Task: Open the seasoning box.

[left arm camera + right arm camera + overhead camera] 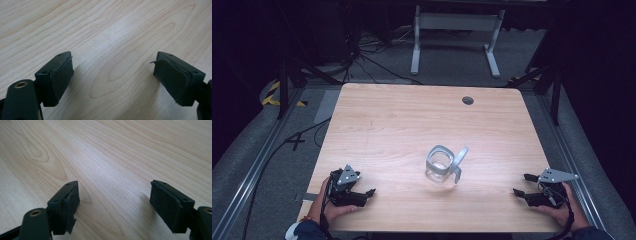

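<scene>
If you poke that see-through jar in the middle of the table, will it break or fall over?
The glass jar looks squat and wide, so a gentle poke would probably slide it on the smooth wooden table, not tip it. It seems to be glass, so a hard knock might crack it. Its metal clasp sticks out sideways and may swing.

Tabletop: 1 jug stands a little right of centre, toward the near half, its handle on the right. Left gripper rests at the near-left corner, right gripper at the near-right corner; jug lies between them, well apart from both. Each gripper's jaws point inward toward the middle, with bare tabletop between the jaws. Hole sits in the far edge, right of centre. Behind the tabletop, a frame stands on the floor.
</scene>
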The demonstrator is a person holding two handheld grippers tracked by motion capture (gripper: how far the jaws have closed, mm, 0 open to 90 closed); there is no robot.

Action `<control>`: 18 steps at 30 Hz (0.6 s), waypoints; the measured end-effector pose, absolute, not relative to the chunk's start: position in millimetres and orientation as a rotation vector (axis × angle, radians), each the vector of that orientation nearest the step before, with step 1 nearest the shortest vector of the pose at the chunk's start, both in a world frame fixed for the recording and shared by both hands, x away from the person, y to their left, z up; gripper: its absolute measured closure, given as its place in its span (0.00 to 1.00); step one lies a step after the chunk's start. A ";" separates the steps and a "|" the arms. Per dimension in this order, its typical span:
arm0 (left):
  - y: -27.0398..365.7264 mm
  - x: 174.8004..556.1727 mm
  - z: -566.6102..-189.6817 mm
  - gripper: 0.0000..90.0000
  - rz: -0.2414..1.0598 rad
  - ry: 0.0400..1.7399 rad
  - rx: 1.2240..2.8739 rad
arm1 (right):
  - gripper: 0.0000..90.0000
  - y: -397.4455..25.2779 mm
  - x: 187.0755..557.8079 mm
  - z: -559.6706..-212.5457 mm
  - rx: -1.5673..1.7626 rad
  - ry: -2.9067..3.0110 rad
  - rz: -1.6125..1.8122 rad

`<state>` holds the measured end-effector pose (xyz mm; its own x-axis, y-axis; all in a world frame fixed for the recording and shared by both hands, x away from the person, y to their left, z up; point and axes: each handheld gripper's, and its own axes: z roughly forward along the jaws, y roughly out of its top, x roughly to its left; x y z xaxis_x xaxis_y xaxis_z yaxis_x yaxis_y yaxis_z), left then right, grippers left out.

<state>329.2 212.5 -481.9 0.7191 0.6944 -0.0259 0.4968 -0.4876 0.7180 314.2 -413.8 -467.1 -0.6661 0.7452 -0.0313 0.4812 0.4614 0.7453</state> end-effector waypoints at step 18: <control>212.8 330.4 -481.5 0.18 0.357 0.899 2.194 | 0.26 -414.0 314.2 -467.0 1.035 2.364 1.036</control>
<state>330.4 212.8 -481.5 0.7176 0.6963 -0.0175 0.4945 -0.4916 0.7168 314.2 -414.0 -467.0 -0.6674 0.7440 -0.0314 0.4810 0.4629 0.7445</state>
